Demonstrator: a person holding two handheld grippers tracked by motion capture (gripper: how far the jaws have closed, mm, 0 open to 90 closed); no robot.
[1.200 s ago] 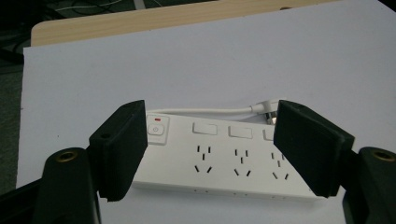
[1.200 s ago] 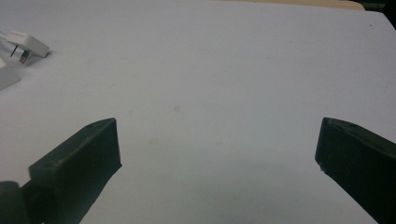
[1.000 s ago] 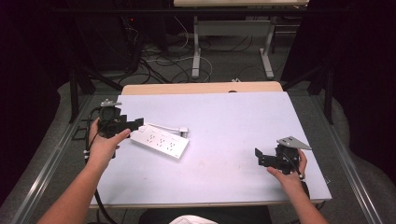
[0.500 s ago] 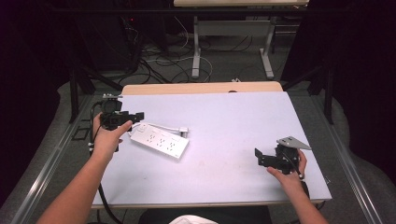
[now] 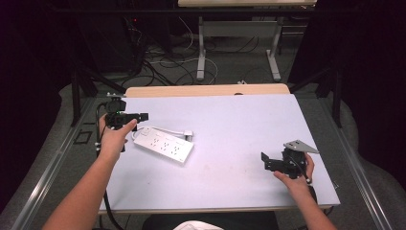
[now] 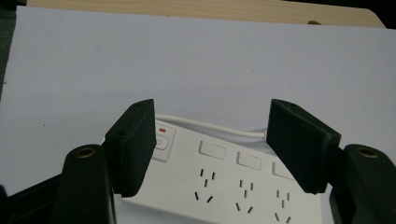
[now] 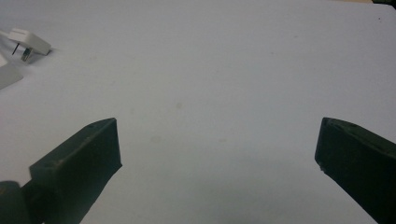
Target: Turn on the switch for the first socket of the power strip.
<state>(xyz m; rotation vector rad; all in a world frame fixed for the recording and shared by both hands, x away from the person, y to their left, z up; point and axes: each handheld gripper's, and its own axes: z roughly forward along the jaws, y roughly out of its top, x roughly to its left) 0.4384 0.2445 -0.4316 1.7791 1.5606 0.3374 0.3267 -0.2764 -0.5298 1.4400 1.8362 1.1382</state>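
now | left gripper (image 6: 212,149) open, jaws closing | power strip (image 6: 219,182) just below, untouched

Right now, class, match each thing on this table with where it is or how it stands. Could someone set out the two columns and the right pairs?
Things:
1. power strip
2. plug
3. left gripper
4. right gripper

Places or states:
A. open over bare table, near the right edge
B. lies flat, left of the middle
C. open, just above the strip's switch end
D. at the end of the white cable, beside the strip

Pairs: 1-B, 2-D, 3-C, 4-A
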